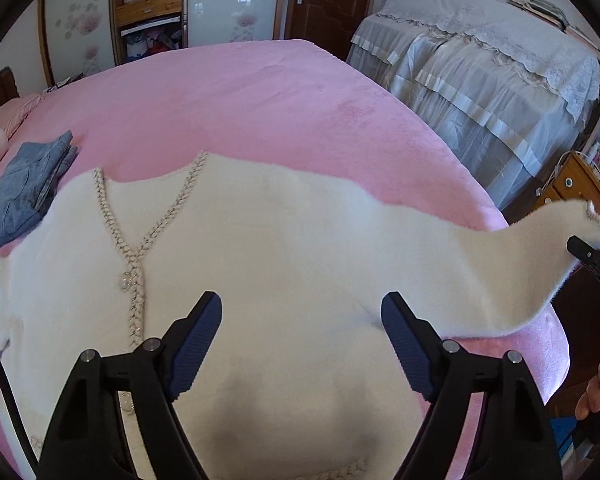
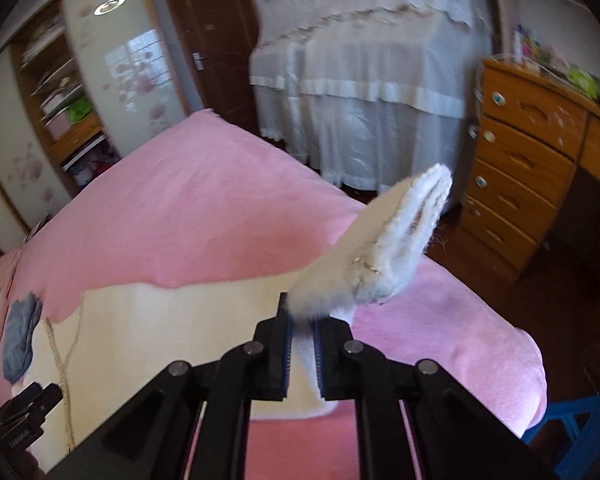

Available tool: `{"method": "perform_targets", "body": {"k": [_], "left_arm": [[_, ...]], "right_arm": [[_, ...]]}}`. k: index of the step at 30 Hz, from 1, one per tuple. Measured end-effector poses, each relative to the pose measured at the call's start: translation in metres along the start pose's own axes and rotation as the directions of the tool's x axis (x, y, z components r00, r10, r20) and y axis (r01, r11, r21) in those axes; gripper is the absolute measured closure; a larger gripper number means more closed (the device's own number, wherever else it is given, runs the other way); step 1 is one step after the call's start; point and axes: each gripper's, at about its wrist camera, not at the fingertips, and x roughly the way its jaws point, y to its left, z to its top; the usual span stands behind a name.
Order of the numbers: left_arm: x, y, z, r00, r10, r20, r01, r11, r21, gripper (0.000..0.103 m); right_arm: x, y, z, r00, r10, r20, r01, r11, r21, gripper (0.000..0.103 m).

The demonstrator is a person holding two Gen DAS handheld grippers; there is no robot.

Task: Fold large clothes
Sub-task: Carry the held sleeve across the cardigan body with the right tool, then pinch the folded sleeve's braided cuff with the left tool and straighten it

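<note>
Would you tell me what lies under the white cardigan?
The white cardigan lies on the pink blanket; its edge overlaps the folded jeans. Anything else beneath is covered.

White fluffy cardigan (image 1: 284,248) spread face-up on pink bed, one sleeve (image 2: 396,240) lifted, cuff seemingly beaded

Brown door (image 1: 328,0), wooden drawers (image 2: 520,184), draped furniture (image 1: 480,80)

Your left wrist view: white cardigan (image 1: 284,248) hem hidden behind left gripper (image 1: 302,312) arms, left shoulder cut by frame edge. Your right wrist view: motion-blurred; folded jeans (image 2: 20,336) indistinct; cuff trim detail unreadable.
</note>
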Motion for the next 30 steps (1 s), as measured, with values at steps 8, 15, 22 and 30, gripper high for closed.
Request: {"method": "perform_targets", "body": {"k": [8,15,22,30], "left_arm": [[-0.014,0.081,-0.015,0.999,0.035,-0.032,-0.037,0.997,-0.065,0.021],[0.017,0.116,-0.029,0.991,0.006,-0.132,-0.021,0.993,-0.114,0.021],[0.049,0.094,-0.019,0.973,-0.175,-0.153,0.152,0.977,-0.148,0.021],[0.103,0.044,-0.016,0.927,-0.305,-0.220,0.282,0.951,-0.129,0.021]], "right_arm": [[0.027,0.156,-0.048,0.975,0.174,-0.135,-0.209,0.926,-0.315,0.093],[0.091,0.186,-0.127,0.929,0.091,-0.360,-0.233,0.897,-0.375,0.084],[0.042,0.149,-0.107,0.900,0.259,-0.350,-0.355,0.902,-0.246,0.037],[0.010,0.113,-0.098,0.922,0.250,-0.295,-0.317,0.926,-0.206,0.037]]}}
